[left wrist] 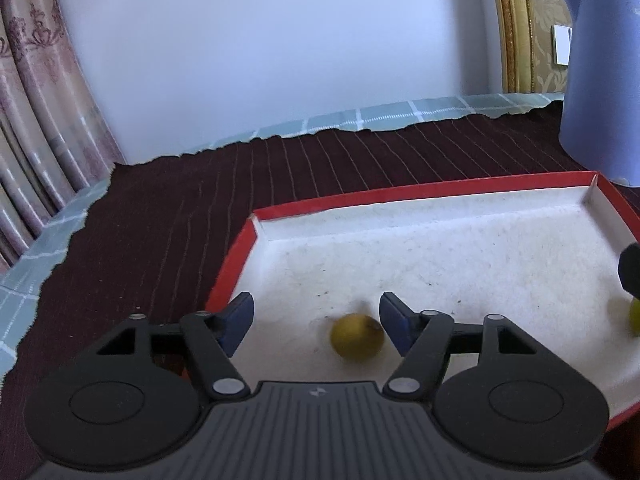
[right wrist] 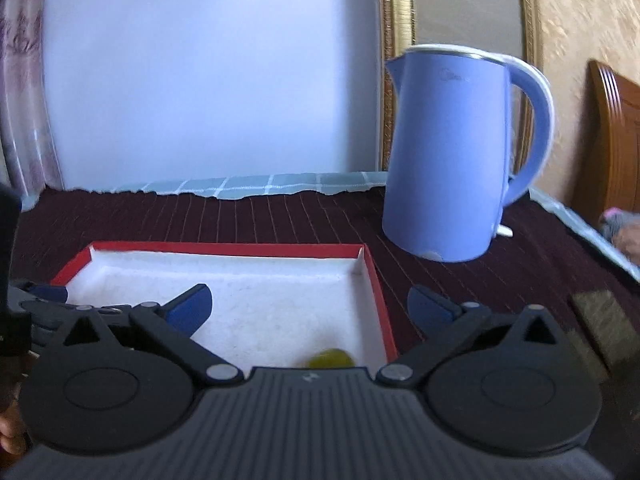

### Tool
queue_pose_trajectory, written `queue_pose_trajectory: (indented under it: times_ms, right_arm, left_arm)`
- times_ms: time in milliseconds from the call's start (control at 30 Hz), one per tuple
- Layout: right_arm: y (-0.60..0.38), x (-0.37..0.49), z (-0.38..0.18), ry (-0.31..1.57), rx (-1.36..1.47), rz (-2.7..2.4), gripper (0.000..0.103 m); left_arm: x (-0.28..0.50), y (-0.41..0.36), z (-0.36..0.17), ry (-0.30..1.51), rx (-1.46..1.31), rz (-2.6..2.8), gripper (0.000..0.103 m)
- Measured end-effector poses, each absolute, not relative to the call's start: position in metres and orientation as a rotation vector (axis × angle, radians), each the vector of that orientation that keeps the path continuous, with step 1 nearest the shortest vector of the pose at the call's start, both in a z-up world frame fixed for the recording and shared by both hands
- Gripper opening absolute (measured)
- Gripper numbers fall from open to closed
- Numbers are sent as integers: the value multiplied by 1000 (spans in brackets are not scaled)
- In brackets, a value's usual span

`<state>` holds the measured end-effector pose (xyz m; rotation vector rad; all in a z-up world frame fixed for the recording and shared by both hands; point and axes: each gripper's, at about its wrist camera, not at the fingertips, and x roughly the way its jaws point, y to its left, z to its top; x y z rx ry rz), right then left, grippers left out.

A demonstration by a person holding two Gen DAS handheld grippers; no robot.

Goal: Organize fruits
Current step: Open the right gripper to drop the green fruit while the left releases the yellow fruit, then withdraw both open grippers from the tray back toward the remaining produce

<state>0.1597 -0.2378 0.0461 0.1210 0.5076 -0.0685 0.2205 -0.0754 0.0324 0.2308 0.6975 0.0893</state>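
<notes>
1. Both claws hang spread and empty over the red-rimmed tray: the left claw has its blue pads wide apart, and the right claw is splayed wider.
2. 1 yellow-green fruit lies loose on the tray's white lining, nearer the left claw's right-side pad, not touching either that I can see.
3. Another fruit sits near the tray's right wall, half hidden under the right claw's body.
4. Each fruit looks small, round, light and firm-skinned, so I judge it will roll if nudged; take it across its widest middle, pads square on both sides, with gentle pressure to avoid bruising.
5. A blue kettle stands beyond the tray on the dark-clothed tabletop.
</notes>
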Motion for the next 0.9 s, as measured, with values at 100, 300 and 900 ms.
queue_pose_trajectory:
  times_ms: [100,300,900]
  right_arm:
    - [-239,150,47,520,148,-80,103]
    - [-213,124,46,507,-78,-122,103]
    - [-219,62,43,438,64,-48,103]
  left_arm:
    - [210,-72,35,691,223,87,69]
    - [185,-61,40,691,168,56,69]
    - [133,-37,40,668,65,62,69]
